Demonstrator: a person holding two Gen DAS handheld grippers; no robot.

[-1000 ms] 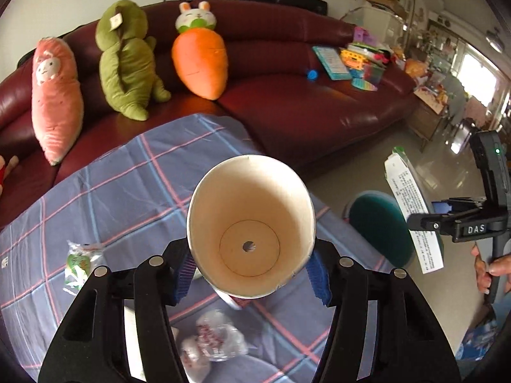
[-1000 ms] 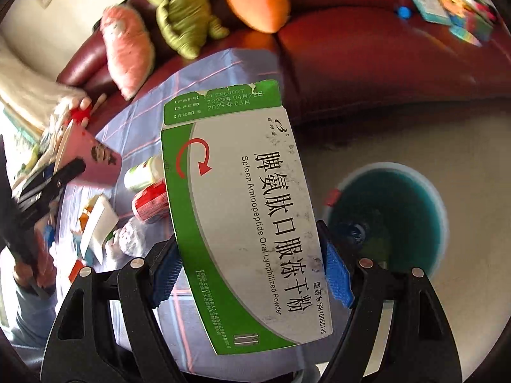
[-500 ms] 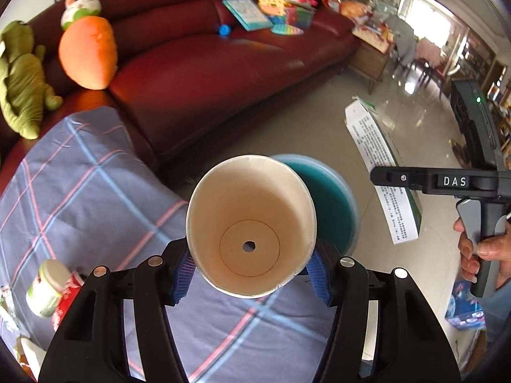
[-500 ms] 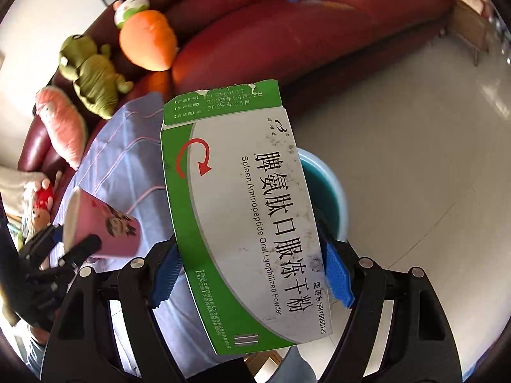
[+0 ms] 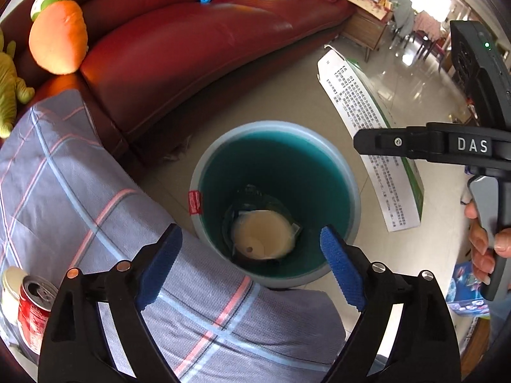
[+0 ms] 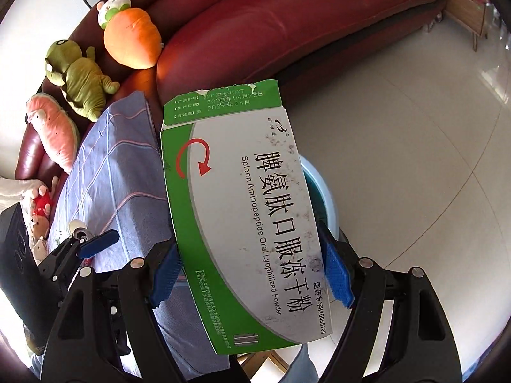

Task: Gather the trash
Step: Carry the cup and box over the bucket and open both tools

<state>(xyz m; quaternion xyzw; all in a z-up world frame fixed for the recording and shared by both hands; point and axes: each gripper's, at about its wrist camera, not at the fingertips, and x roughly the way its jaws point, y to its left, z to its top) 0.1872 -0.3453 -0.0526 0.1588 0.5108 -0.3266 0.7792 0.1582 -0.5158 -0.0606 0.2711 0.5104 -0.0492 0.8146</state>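
My left gripper [image 5: 250,261] is open and empty above the teal trash bin [image 5: 351,191] on the floor. A paper cup [image 5: 262,237] lies inside the bin on other trash. My right gripper [image 6: 252,274] is shut on a green and white medicine box [image 6: 242,210], held to the right of the bin; the box also shows in the left wrist view [image 5: 367,134]. The bin's rim [image 6: 319,188] peeks out behind the box in the right wrist view. The left gripper [image 6: 95,242] shows at the lower left there.
A table with a blue plaid cloth [image 5: 64,198] stands left of the bin, with a red can [image 5: 33,309] and a small white bottle [image 5: 9,287] on it. A red sofa [image 5: 191,38] with plush toys [image 6: 131,36] is behind. Tiled floor [image 6: 415,127] lies to the right.
My left gripper opened and let go of the paper cup, which now lies in the bin. Both grippers moved over toward the bin; the right still holds the box.
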